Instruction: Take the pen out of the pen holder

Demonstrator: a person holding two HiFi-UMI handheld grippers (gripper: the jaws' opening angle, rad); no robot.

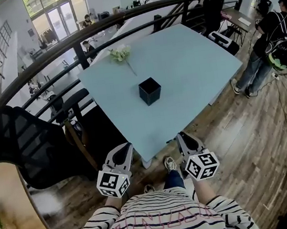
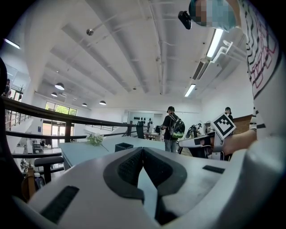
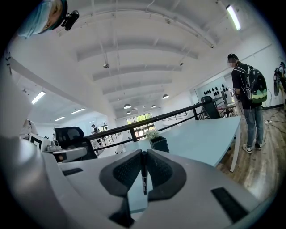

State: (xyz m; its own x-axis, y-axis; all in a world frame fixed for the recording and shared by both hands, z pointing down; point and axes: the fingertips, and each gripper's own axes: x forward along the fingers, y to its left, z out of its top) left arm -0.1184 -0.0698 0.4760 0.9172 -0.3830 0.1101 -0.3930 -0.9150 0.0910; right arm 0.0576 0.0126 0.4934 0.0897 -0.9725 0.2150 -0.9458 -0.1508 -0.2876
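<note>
pen [image 3: 144, 176]: is held upright between the jaws of the right gripper [image 3: 142, 154] | left gripper [image 2: 142, 150]: jaws are pressed together, nothing is held | pen holder [image 1: 150, 91]: is set far ahead on the surface [image 1: 194, 62]

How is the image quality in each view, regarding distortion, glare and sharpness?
Head view: strong fisheye, the railing bows into an arc, the windows are overexposed. Left gripper view: black round vignette, the ceiling lamp is blown out above the shut left claw. Right gripper view: same vignette, yet the pen in the right claw looks sharp.
</note>
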